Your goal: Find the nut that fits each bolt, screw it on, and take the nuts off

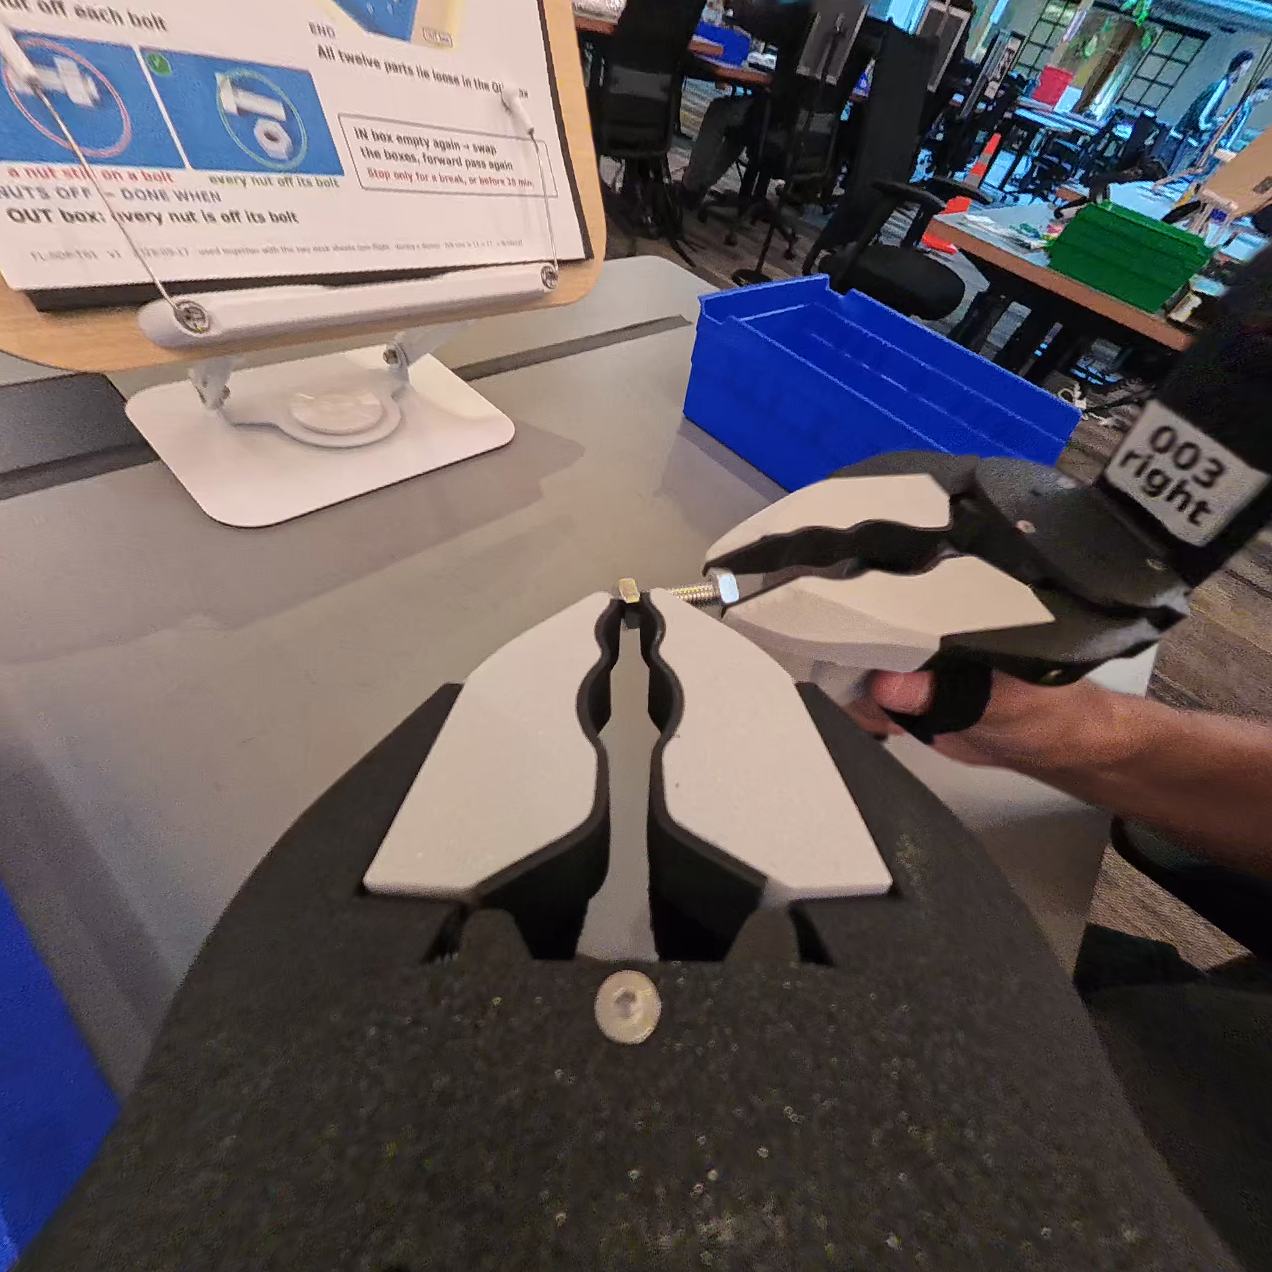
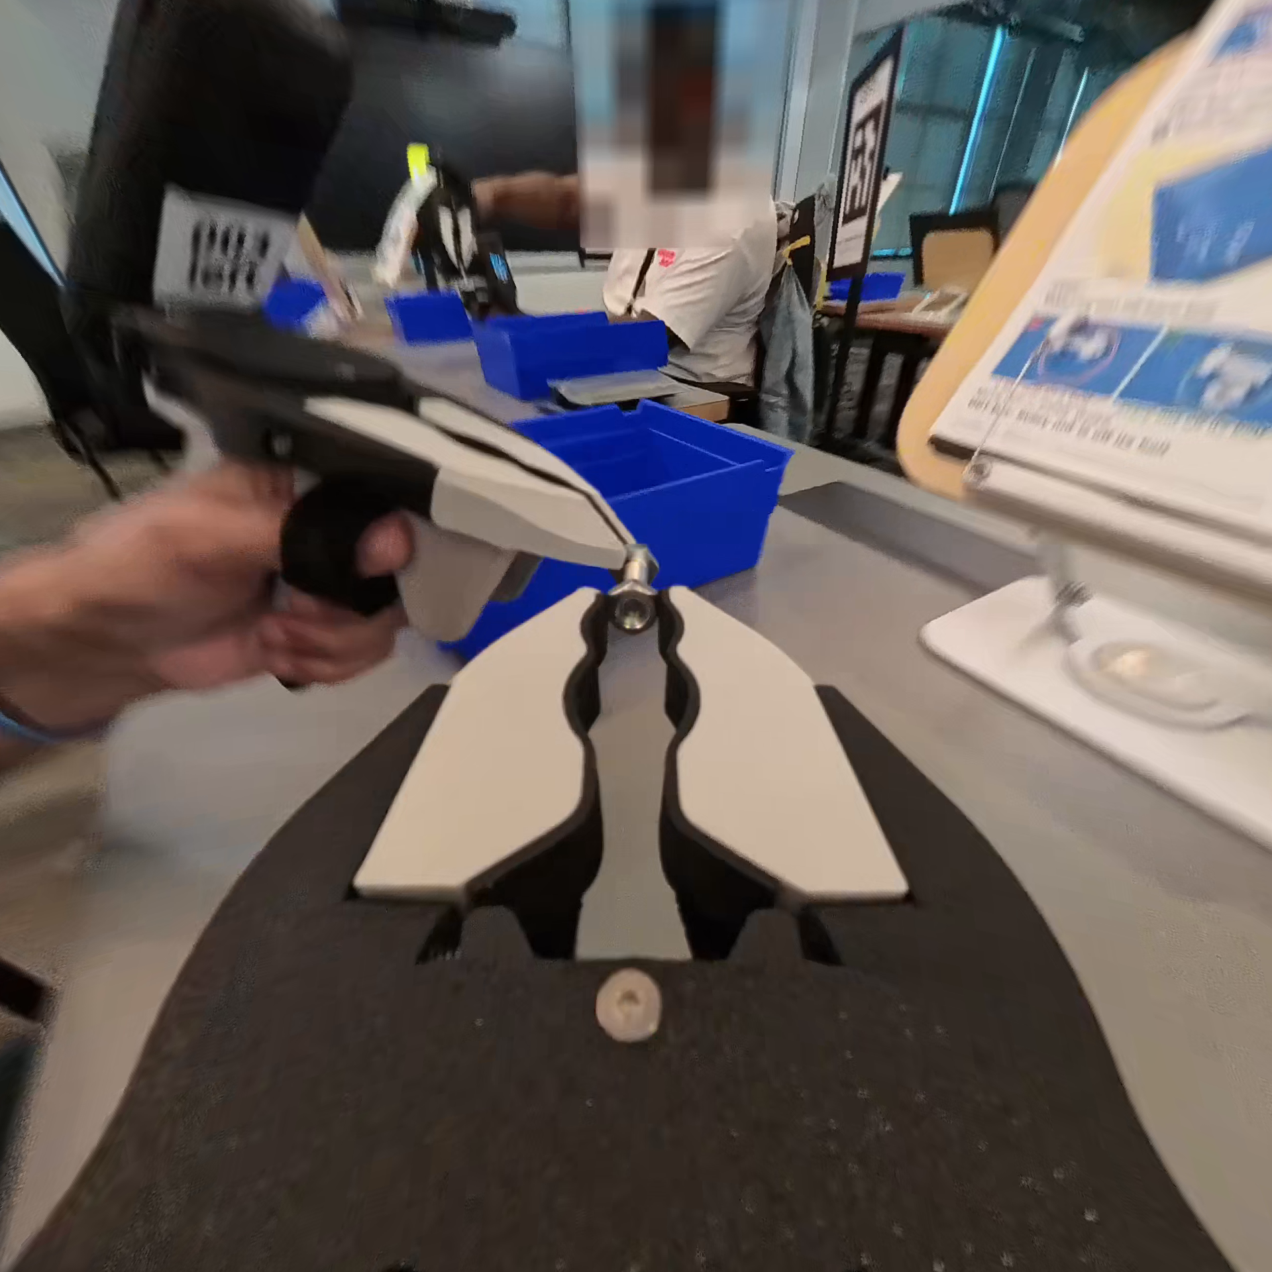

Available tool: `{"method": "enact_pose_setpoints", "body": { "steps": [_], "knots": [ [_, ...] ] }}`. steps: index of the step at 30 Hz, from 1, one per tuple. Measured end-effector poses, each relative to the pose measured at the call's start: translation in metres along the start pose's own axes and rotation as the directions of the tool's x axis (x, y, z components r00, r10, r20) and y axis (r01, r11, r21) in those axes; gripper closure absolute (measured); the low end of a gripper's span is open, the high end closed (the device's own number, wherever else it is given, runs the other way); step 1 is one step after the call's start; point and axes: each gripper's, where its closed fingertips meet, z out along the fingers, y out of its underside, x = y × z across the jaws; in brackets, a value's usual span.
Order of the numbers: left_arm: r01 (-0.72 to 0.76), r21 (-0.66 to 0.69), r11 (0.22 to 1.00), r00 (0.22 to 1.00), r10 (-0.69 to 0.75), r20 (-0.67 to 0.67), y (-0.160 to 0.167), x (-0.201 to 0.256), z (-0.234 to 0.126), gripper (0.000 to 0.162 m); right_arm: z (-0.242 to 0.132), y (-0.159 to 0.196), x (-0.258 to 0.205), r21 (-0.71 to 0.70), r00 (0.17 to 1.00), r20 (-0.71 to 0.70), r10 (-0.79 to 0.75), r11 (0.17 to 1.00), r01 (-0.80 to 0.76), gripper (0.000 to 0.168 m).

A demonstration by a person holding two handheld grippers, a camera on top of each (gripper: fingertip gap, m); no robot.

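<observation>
Left wrist view: the left tongs (image 1: 630,606) are nearly closed, pinching a small nut (image 1: 628,590) at the very tips, while the right tongs (image 1: 723,590) clamp the hex head of the bolt (image 1: 702,592), whose threaded end reaches to just beside the nut. Right wrist view: the right tongs (image 2: 632,609) are narrowed onto the bolt head (image 2: 632,612), shank pointing up to the left tongs (image 2: 630,550). Both parts look like small, stiff, slick steel, light enough to twist out, so grip on the hex flats.

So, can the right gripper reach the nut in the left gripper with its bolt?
Probably yes: the bolt has its thread pointing straight at the nut, with nothing visible between them.
</observation>
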Motion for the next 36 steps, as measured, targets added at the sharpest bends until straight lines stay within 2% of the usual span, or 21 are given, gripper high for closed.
{"method": "enact_pose_setpoints", "body": {
  "steps": [2,3,6,10,13,15,21,25,27,30,34,36],
  "knots": [
    [-0.022,0.018,1.0,1.0,0.022,0.02,-0.002,0.001,0.0,0.157,0.0,0.0,0.001,0.04,0.969,0.043,0.243,0.969,-0.244,0.154],
    [-0.034,0.026,0.999,0.999,0.034,0.032,-0.002,0.001,0.0,0.157,0.0,0.0,0.002,0.061,0.927,0.075,0.367,0.927,-0.371,0.154],
    [-0.083,0.043,0.996,0.993,0.079,0.085,-0.003,0.001,0.002,0.157,-0.001,0.002,0.003,0.102,0.73,0.163,0.664,0.724,-0.682,0.154],
    [-0.192,0.028,0.981,0.967,0.184,0.177,0.0,0.0,0.005,0.157,0.0,0.01,0.001,0.104,0.473,0.225,0.852,0.461,-0.881,0.154],
    [-0.253,0.023,0.967,0.946,0.243,0.215,0.001,0.001,0.007,0.157,-0.002,0.012,0.001,0.076,0.195,0.314,0.929,0.18,-0.981,0.154],
    [-0.295,0.021,0.955,0.929,0.282,0.241,0.002,0.003,0.008,0.158,-0.003,0.013,0.002,0.061,0.018,0.373,0.928,-0.005,-0.998,0.154],
    [-0.368,0.019,0.929,0.899,0.351,0.261,-0.002,0.008,0.007,0.157,-0.008,0.01,-0.005,-0.036,-0.247,0.499,0.831,-0.266,-0.963,0.154],
    [-0.371,0.013,0.928,0.9,0.357,0.249,0.0,0.008,0.007,0.157,-0.008,0.01,-0.006,-0.066,-0.303,0.512,0.804,-0.315,-0.947,0.154],
    [-0.353,0.014,0.935,0.909,0.34,0.241,0.0,0.007,0.007,0.158,-0.008,0.008,-0.005,-0.082,-0.303,0.515,0.802,-0.306,-0.948,0.154],
    [-0.286,0.026,0.958,0.938,0.275,0.211,0.0,0.004,0.007,0.158,-0.006,0.006,-0.006,-0.056,-0.218,0.49,0.844,-0.219,-0.974,0.153],
    [-0.204,0.028,0.979,0.963,0.195,0.187,0.004,-0.002,0.008,0.158,-0.003,0.004,-0.011,-0.058,-0.12,0.469,0.875,-0.105,-0.993,0.142],
    [-0.161,0.035,0.986,0.973,0.153,0.171,0.006,-0.005,0.009,0.158,-0.003,0.005,-0.011,-0.056,-0.07,0.463,0.883,-0.05,-0.997,0.142]
  ]
}}
